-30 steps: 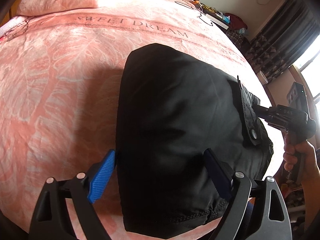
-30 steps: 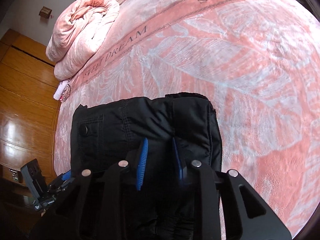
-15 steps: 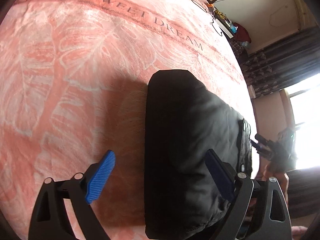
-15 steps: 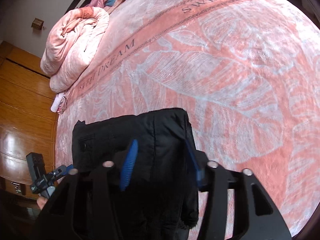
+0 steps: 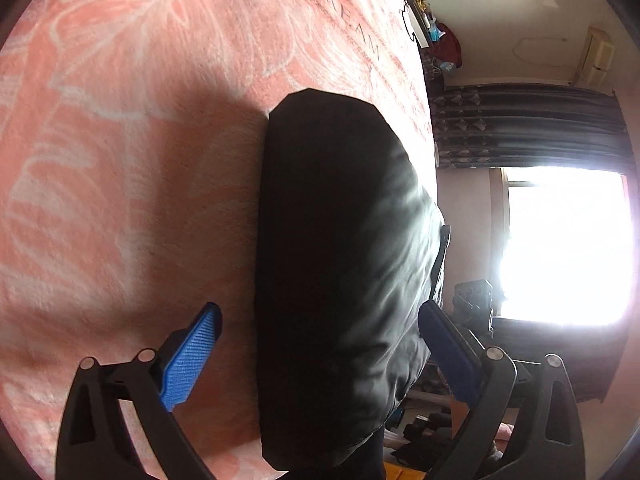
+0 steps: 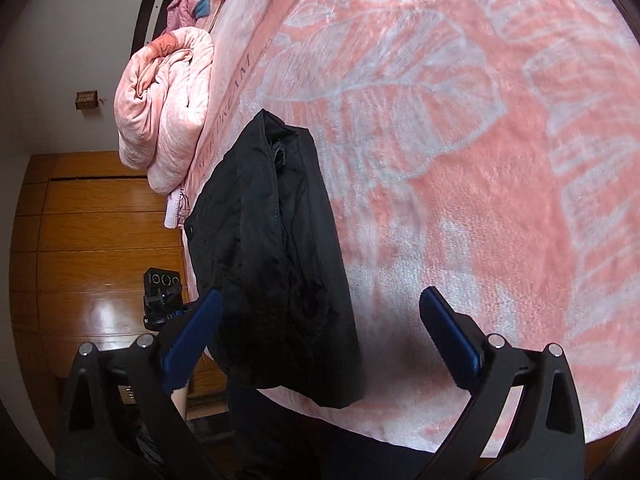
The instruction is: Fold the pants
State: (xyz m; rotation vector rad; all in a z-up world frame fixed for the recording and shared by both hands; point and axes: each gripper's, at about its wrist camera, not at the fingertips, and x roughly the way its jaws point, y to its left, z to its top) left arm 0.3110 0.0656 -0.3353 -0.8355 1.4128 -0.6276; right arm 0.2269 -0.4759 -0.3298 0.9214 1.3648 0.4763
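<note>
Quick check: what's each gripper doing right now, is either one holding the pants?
Left gripper: jaws opening, wide apart, the folded black pants between them but not gripped.
Right gripper: jaws opening, wide apart, pants released, holding nothing.

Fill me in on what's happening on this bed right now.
A person with a handheld claw in each hand is folding black pants on a pink blanket. The pants lie in a compact folded bundle near the bed's edge. The left claw and the right claw are both opening, pads clear of the fabric, so nothing is gripped.
</note>
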